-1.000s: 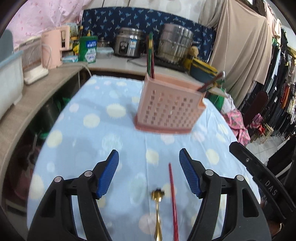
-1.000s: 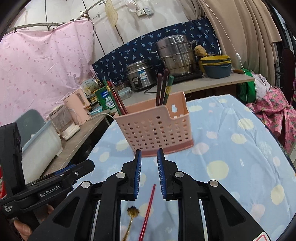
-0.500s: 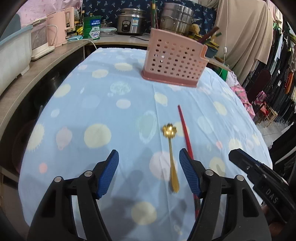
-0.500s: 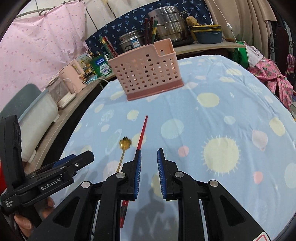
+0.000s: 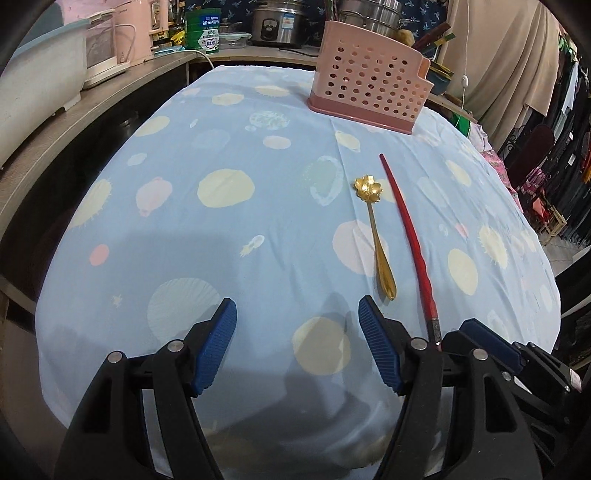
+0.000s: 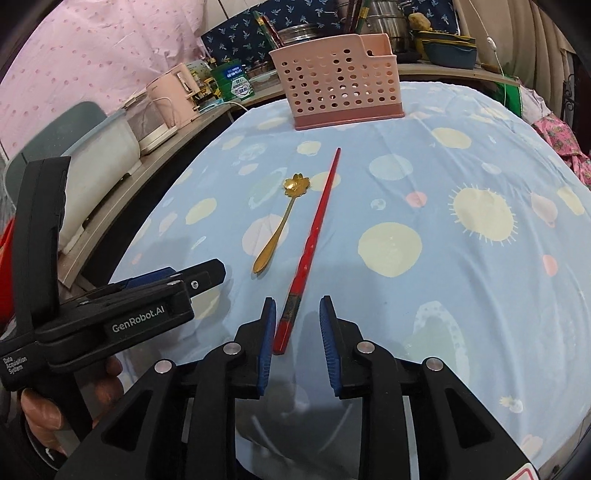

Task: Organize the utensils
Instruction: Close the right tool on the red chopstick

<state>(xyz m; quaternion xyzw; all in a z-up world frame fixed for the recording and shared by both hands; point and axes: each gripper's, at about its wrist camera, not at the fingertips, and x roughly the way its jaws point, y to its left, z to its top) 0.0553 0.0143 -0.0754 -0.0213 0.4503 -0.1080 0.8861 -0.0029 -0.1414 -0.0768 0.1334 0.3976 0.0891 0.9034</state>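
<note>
- Right gripper [image 6: 297, 314]: jaws opening. The thick end of the red chopstick [image 6: 314, 236] lies on the cloth between the blue pads, close against the left pad [image 6: 266, 343]; whether it touches that pad I cannot tell. Nothing is clamped.
- The red chopstick runs away from the right gripper, thin tip toward the pink utensil basket [image 6: 338, 79], stopping short of it.
- Gold spoon [image 6: 280, 225] — flower-shaped bowl at the far end — lies just left of the chopstick and ahead-left of the right gripper, roughly parallel to the stick and not touching it.
- Left gripper [image 5: 297, 314]: jaws stand wide apart with only bare cloth between the pads.
- From the left gripper, the spoon [image 5: 375, 236] lies ahead and to the right, its handle tip just beyond the right pad [image 5: 376, 347]; the chopstick [image 5: 410, 236] lies further right, its thick end passing behind that finger.
- In the right wrist view the left gripper's black body [image 6: 110, 310] sits low at the left, held by a hand [image 6: 48, 417].
- The basket [image 5: 369, 88] stands upright well ahead of both grippers at the far side of the table; chopstick tops show above its rim.
- Blue spotted tablecloth [image 5: 221, 240] covers the table.
- Beyond the basket — a counter with steel pots [image 6: 384, 18], a pink kettle [image 6: 173, 99] and a green tin [image 6: 236, 83].
</note>
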